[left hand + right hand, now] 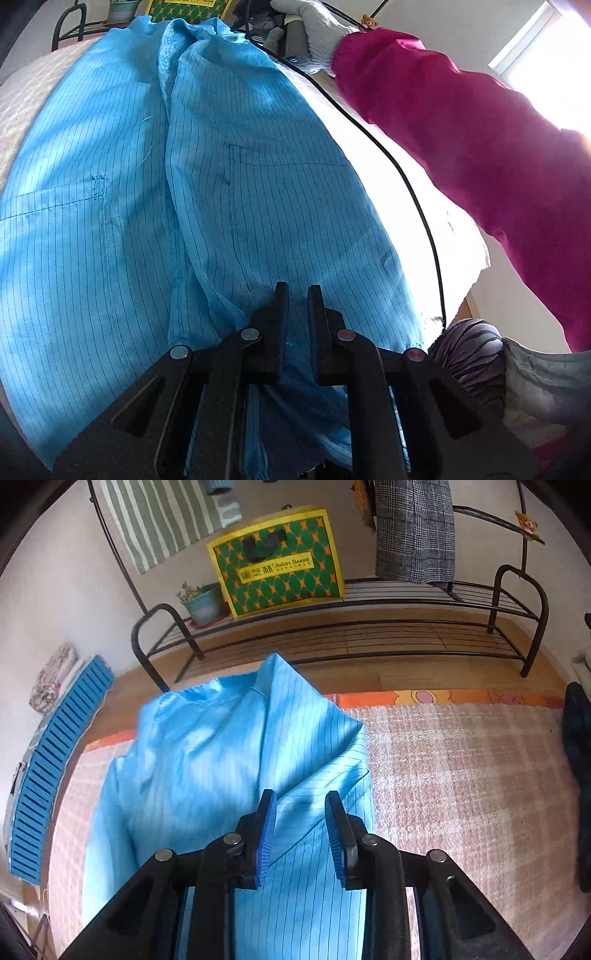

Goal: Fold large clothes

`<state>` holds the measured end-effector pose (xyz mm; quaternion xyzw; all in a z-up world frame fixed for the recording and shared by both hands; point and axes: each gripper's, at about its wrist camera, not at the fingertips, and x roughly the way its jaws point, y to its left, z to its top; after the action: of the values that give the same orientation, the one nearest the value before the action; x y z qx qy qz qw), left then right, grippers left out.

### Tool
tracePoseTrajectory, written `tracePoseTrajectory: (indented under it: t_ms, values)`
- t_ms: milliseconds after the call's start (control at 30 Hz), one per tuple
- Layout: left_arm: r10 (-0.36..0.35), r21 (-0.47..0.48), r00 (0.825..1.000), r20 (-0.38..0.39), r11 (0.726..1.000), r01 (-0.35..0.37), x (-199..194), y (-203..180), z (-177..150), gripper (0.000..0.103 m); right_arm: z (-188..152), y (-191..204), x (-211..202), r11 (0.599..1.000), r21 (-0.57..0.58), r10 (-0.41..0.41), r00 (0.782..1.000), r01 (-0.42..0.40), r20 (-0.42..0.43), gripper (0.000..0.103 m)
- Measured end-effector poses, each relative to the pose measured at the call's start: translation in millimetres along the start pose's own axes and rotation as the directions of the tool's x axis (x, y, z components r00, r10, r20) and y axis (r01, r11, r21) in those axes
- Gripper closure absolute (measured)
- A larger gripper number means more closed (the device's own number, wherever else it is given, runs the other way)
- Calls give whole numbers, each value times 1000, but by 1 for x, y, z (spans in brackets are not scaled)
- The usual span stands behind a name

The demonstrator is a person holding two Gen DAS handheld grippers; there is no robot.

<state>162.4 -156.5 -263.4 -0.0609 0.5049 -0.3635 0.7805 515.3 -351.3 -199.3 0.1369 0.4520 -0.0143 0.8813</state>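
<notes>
Both grippers black plastic, silver rivets on linkage. Right gripper: blue ribbed pads. Left gripper: two reddish rivets at 3 o'clock side. Magenta sleeve at 2 o'clock, elastic cuff, white knit glove, black cable.

Left wrist view is taken from just behind the left tongs, angled down, very close over the blue coat, facing along its length toward the far rack. Right wrist view is taken from behind the right tongs, also tilted down but higher, facing the same rack and yellow bag. Coat, woven cover, rack and bag are shared by both views.
</notes>
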Motion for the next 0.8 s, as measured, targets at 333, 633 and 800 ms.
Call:
tracePoseTrajectory:
  t_ms: [333, 633, 800]
  values:
    - [-11, -5, 998, 70, 1000, 11, -60, -14, -8, 93, -61, 9, -188, 980, -74, 193, 978, -187, 80, 69]
    - [129, -147, 978, 167, 984, -104, -149, 52, -40, 75, -215, 23, -290, 978, -167, 127, 992, -123, 16, 58]
    - [145, -334, 979, 146, 938, -89, -157, 114, -63, 58, -306, 21, -286, 981, -161, 104, 994, -106, -21, 54]
